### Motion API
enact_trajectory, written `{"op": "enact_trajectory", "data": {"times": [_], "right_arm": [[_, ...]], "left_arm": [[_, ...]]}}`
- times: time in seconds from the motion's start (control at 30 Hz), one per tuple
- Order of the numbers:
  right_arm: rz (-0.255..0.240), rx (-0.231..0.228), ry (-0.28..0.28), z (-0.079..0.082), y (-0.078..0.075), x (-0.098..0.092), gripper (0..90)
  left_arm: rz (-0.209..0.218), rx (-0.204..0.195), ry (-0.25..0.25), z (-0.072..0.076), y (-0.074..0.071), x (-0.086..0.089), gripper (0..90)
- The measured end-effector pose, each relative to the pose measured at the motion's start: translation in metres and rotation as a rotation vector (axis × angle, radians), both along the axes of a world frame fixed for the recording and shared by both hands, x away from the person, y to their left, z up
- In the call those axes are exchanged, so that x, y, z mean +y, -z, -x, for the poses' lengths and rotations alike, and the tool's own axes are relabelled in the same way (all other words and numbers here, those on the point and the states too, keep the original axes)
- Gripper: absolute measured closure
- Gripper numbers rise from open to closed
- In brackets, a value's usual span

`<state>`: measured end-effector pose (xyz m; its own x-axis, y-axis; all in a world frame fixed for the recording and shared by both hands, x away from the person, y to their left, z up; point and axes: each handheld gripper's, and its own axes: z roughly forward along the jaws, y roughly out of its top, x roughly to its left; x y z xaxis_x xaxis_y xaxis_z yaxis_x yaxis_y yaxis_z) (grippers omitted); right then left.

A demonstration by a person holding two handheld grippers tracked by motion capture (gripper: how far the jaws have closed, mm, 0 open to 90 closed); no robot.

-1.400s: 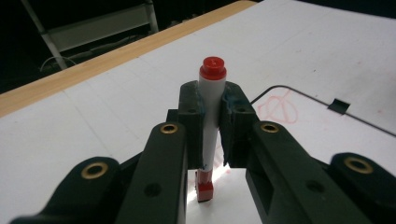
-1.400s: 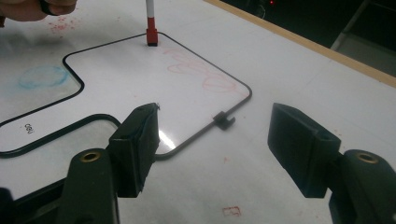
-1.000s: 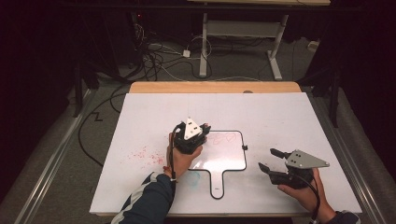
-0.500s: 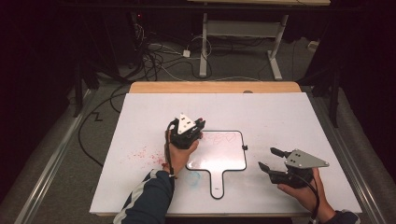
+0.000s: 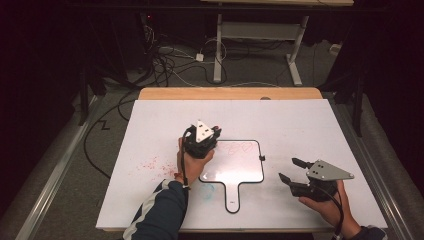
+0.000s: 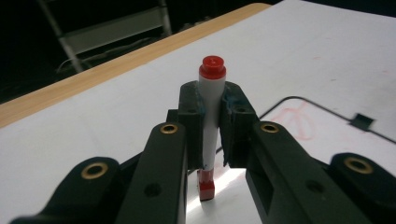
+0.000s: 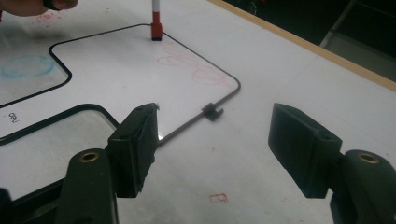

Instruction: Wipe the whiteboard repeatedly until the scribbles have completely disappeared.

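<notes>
high view: your left hand-held gripper (image 5: 204,141) stands at the far left corner of the small paddle-shaped whiteboard (image 5: 240,170) on the white surface (image 5: 310,125), pinching a red-capped marker (image 6: 211,116) upright with its tip on the board beside faint red scribbles (image 7: 196,67). your right hand-held gripper (image 5: 292,170), jaws spread and empty, hovers right of the board.
</notes>
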<state>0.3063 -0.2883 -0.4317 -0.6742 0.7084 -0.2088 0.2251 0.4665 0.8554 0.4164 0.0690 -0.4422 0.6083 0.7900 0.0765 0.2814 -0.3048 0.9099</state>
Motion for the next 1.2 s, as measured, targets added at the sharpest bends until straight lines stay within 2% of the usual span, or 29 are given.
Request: {"op": "enact_trajectory", "data": {"times": [0.07,0.13,0.2,0.23,0.27,0.3,0.33,0.37,0.5,0.6,0.67,0.73,0.83,1.03,1.13,1.2], "right_arm": [[0.005,-0.006,0.007,0.000,-0.001,-0.001,34.2],[0.006,-0.006,0.008,0.000,-0.001,-0.001,34.2],[0.005,-0.004,0.009,0.000,-0.001,0.000,34.2],[0.005,-0.002,0.008,0.001,-0.001,0.000,34.2],[0.005,-0.002,0.008,0.001,-0.001,0.000,34.2],[0.007,-0.003,0.003,0.000,0.000,0.001,34.2],[0.010,-0.002,0.004,0.000,0.000,0.002,34.2],[0.010,0.000,0.003,0.000,0.000,0.002,34.2],[0.012,0.004,-0.002,0.000,0.001,0.003,34.1],[0.007,0.005,0.001,0.000,0.001,0.001,34.1],[0.008,0.005,0.004,0.000,0.001,0.000,34.2],[0.011,0.004,0.007,0.000,0.001,-0.001,34.2],[0.018,0.002,0.015,0.001,0.000,-0.003,34.2],[0.016,0.001,0.039,0.001,-0.001,-0.007,34.1],[0.016,0.002,0.046,0.000,-0.001,-0.007,34.2],[0.018,0.001,0.044,0.001,-0.001,-0.007,34.2]], "left_arm": [[0.024,0.014,-0.030,-0.003,0.001,0.010,78.9],[0.034,0.026,-0.039,-0.003,0.001,0.010,78.9],[0.032,0.021,-0.033,-0.002,0.001,0.004,78.9],[0.042,0.005,-0.002,-0.002,0.002,-0.006,78.9],[0.042,0.005,-0.002,-0.002,0.002,-0.006,78.8],[0.042,0.010,0.001,0.000,0.002,-0.012,78.8],[0.059,0.017,0.025,0.001,0.002,-0.025,78.9],[0.059,0.017,0.025,0.001,0.002,-0.025,78.8],[0.078,0.027,0.083,0.000,0.002,-0.050,78.9],[0.062,0.025,0.133,0.005,0.000,-0.067,78.9],[0.042,0.018,0.138,0.005,-0.001,-0.071,78.8],[0.034,0.018,0.122,0.003,-0.001,-0.069,78.9],[-0.010,0.011,0.073,-0.002,-0.003,-0.060,78.8],[-0.026,0.038,-0.019,-0.012,-0.006,-0.030,78.8],[-0.008,0.044,-0.032,-0.014,-0.005,-0.026,78.9],[-0.018,0.036,-0.031,-0.013,-0.005,-0.031,78.9]]}}
